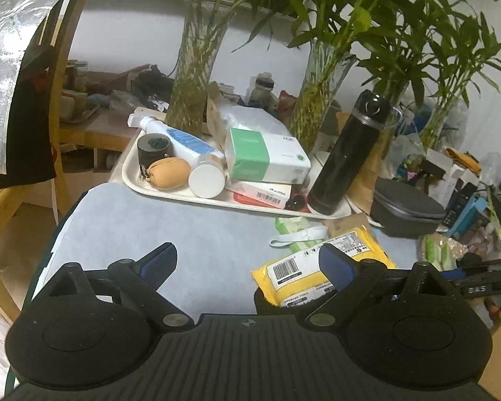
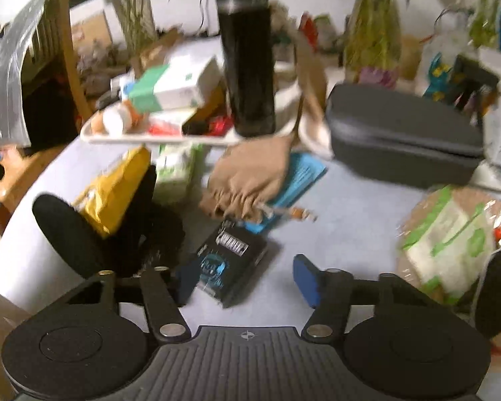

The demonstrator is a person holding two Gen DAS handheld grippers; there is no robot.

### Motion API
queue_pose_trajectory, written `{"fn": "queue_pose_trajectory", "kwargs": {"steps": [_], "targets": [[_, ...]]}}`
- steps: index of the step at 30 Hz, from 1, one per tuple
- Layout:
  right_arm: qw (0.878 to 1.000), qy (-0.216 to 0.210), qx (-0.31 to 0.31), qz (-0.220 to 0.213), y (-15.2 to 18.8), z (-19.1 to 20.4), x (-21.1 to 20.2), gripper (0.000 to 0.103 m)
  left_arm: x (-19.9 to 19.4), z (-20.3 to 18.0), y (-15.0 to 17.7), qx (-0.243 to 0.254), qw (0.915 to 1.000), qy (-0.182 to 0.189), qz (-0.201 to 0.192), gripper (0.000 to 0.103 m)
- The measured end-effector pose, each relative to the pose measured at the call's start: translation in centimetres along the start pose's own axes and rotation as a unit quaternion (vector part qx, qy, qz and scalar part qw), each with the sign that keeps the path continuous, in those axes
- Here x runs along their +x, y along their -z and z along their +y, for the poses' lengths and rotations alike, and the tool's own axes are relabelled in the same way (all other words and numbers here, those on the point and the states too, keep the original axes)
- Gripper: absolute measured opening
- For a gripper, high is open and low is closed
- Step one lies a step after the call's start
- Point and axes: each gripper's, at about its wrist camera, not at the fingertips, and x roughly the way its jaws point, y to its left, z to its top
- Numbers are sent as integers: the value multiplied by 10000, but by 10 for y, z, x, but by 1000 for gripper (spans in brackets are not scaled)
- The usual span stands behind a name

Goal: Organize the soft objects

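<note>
The right gripper (image 2: 247, 279) has its tongs apart, holding nothing, over the small black packet (image 2: 228, 262). Go down straight and squeeze gently. The left gripper (image 1: 248, 264) waits wide, its right finger over the soft yellow pack (image 1: 320, 274).

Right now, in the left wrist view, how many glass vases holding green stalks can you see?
3. One tall vase behind the tray's left end, one behind the green-and-white box, and one at far right. Clutter may hide others.

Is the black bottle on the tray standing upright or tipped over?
Upright. The black bottle stands on its base at the tray's right end, lid on top, in both views.
</note>
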Motion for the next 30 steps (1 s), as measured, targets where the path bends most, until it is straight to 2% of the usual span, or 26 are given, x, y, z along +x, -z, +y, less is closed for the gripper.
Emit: {"fn": "queue_pose_trajectory", "kwargs": {"steps": [11, 20, 24, 27, 30], "targets": [[9980, -205, 374, 465, -11, 7, 45, 63, 3, 2, 1, -9, 9999, -45, 89, 93], [9962, -43, 549, 672, -19, 9, 69, 64, 4, 4, 0, -90, 9998, -52, 150, 93], [9966, 165, 148, 800, -20, 15, 74, 63, 5, 1, 0, -33, 9998, -68, 180, 93], [9931, 600, -404, 922, -20, 20, 70, 59, 5, 0, 1, -4, 9998, -73, 190, 93], [9912, 759, -488, 964, -18, 14, 68, 59, 4, -1, 1, 20, 9998, -96, 188, 93]]}}
